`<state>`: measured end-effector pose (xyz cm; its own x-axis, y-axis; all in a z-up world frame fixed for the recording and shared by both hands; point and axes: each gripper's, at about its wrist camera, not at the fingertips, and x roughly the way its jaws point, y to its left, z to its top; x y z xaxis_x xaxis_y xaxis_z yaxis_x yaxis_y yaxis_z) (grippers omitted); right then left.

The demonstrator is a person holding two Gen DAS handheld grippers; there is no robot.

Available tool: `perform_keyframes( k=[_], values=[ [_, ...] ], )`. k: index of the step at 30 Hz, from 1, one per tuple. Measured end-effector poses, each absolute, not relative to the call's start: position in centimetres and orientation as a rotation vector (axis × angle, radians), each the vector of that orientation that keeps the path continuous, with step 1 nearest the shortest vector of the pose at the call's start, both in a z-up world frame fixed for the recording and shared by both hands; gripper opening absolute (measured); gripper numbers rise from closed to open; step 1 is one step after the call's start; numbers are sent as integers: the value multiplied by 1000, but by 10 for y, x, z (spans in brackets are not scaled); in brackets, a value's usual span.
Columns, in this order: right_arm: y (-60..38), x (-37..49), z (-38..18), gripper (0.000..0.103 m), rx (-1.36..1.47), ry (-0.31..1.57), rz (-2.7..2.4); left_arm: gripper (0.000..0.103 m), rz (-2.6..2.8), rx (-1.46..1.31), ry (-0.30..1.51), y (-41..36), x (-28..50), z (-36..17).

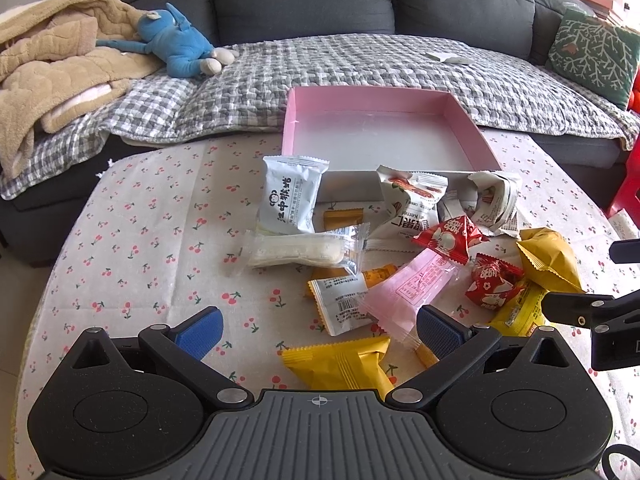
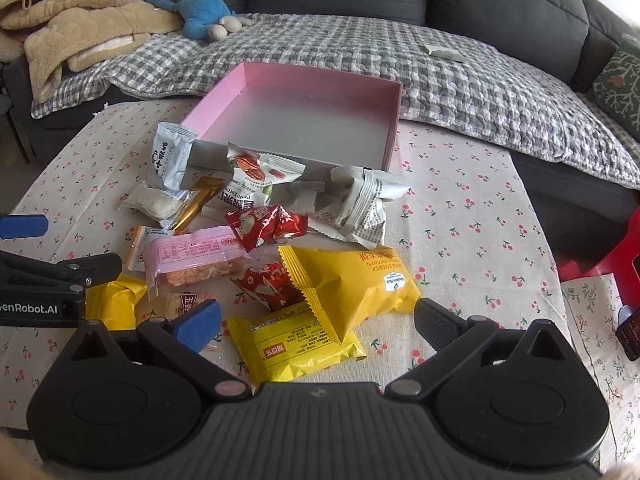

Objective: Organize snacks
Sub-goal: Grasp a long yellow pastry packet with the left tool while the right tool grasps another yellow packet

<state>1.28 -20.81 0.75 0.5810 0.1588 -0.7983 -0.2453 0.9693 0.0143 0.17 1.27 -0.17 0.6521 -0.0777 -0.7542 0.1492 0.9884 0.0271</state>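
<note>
A shallow pink box (image 1: 294,120) (image 2: 224,94) lies empty at the table's far side. In front of it sits a loose pile of snack packets: a grey-white packet (image 1: 290,198) (image 2: 168,158), a clear one (image 1: 300,250), a pink one (image 1: 408,290) (image 2: 192,258), red ones (image 1: 448,240) (image 2: 266,226), and yellow ones (image 1: 340,364) (image 2: 352,280). My left gripper (image 1: 318,330) hovers open over the pile's near left side, above a yellow packet. Over two yellow packets, my right gripper (image 2: 318,320) is open too. Neither holds anything.
The table wears a cherry-print cloth (image 1: 132,240). Behind it is a grey sofa with a checked cover (image 1: 360,64), a blue plush toy (image 1: 180,46), a beige blanket (image 1: 52,68) and a green cushion (image 1: 592,52). A red stool (image 2: 612,256) stands at the right.
</note>
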Motion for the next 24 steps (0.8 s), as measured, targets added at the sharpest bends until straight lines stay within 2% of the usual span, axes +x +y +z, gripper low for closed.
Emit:
perform_keyframes(
  k=[12, 16, 24],
  values=[
    [-227, 19, 8, 97, -87, 951, 332, 101, -293, 48, 951, 28, -2, -17],
    [-231, 28, 3, 96, -94, 976, 340, 95, -334, 42, 990, 25, -3, -22],
    [-239, 54, -12, 95, -56, 1036, 344, 77, -362, 12, 1071, 23, 1, -37]
  ],
)
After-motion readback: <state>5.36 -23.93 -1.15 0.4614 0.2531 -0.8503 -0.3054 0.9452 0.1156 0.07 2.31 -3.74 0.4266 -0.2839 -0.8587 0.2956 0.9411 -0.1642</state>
